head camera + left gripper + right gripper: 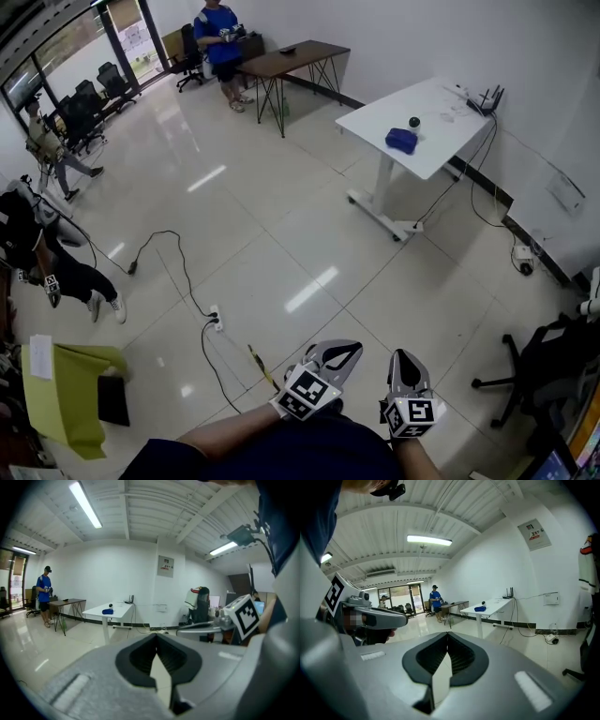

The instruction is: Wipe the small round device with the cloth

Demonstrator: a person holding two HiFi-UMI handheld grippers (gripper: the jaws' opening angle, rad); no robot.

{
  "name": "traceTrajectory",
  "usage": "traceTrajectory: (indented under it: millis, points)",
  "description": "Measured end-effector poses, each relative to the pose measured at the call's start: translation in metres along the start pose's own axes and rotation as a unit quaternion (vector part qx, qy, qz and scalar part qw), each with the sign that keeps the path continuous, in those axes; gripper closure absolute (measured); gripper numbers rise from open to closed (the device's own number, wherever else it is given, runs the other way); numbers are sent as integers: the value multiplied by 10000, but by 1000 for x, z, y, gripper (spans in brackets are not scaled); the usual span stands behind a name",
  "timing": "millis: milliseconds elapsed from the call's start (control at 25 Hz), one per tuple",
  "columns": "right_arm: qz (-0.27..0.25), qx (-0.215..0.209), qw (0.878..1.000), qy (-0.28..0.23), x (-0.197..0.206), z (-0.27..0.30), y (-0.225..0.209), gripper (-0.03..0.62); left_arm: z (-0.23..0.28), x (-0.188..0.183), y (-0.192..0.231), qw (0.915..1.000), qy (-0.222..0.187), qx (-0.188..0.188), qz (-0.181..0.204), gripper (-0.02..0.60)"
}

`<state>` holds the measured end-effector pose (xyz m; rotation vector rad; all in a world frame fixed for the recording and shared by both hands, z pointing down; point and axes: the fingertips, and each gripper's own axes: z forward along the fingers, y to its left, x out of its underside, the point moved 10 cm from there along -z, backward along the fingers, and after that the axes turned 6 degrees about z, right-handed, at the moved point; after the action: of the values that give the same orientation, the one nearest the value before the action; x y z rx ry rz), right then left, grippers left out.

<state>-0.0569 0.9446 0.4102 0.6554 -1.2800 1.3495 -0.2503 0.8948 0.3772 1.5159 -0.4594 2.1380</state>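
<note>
Far across the room stands a white table (445, 108). On it lie a blue cloth (401, 141) and, just behind it, a small dark round device (414, 122). Both grippers are held close to the person's body, well short of the table. My left gripper (339, 349) and my right gripper (404, 358) are shut with nothing in them. The left gripper view looks along the closed left gripper (157, 637) to the distant table (117, 609), cloth (108, 611) and device (111, 605). The right gripper (447, 635) view shows the cloth (480, 608) and device (483, 603) far off.
A power strip with a cable (214, 321) lies on the tiled floor just ahead. A person in blue (220, 42) stands by a brown desk (291, 58) at the back. An office chair (525, 370) is at the right, another person (37, 253) at the left.
</note>
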Motion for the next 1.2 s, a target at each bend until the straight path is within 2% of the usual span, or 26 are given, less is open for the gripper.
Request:
traceTrajectory:
  millis: [240,760,960,1200]
  points:
    - [-183,180,9997,-54,-18,38,-10,582,35,-7,36,9996,-110,244,50,580]
    - [-480,514,9975,64,-66,162,-3,582,83,-17,171,9981,-402,421,-195,580]
    - [-492,522,9974,117,-78,196,-9,583,102,-19,201,9978,-395,426,-335,580]
    - [-514,391,9978,169,-84,249,-39,583,145,-24,230,9984,-280,474,-145,580]
